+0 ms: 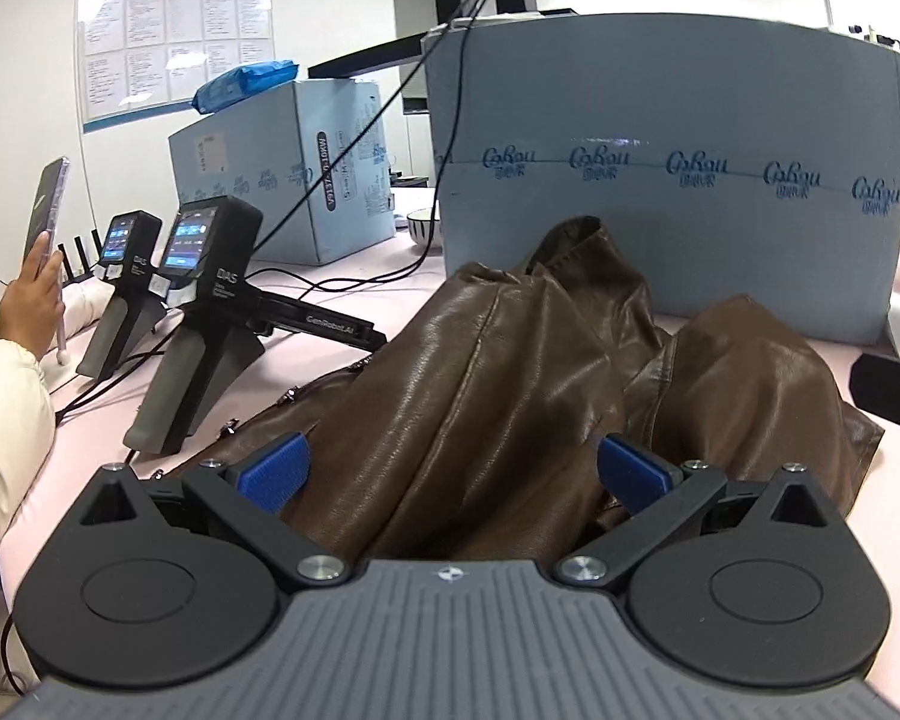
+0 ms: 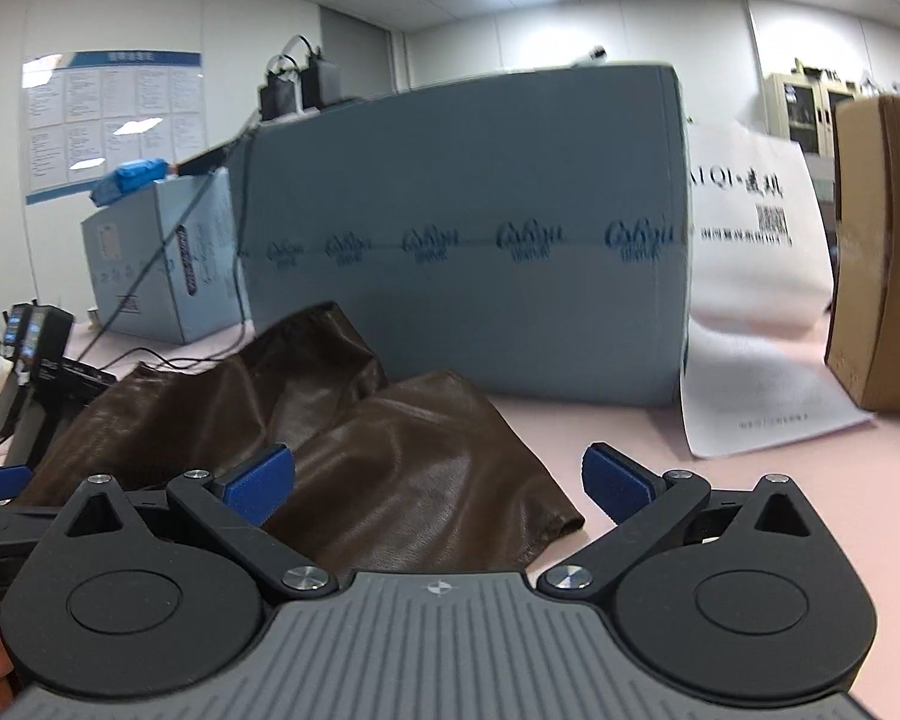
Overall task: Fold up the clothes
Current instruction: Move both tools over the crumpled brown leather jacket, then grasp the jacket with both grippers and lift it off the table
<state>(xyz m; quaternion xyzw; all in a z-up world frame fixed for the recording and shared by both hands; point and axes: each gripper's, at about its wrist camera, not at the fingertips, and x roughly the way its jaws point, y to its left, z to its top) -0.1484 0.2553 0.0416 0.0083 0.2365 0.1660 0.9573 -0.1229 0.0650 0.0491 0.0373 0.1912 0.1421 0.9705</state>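
In the left wrist view, the left gripper (image 1: 453, 471) hangs with its blue pads spread wide, gripping nothing — beneath and ahead of it a brown leather jacket (image 1: 510, 378) lies crumpled on the pink table (image 1: 342, 372), its collar near a large blue box (image 1: 672, 180). Two black handheld devices (image 1: 198, 312) stand to the left, beside a person's hand (image 1: 30, 294) holding a phone (image 1: 45, 204).

In the right wrist view, the right gripper (image 2: 438, 483) is likewise wide open and empty, poised over the jacket's near edge — a white sheet (image 2: 756, 300) and a brown carton (image 2: 882, 252) stand to the right.
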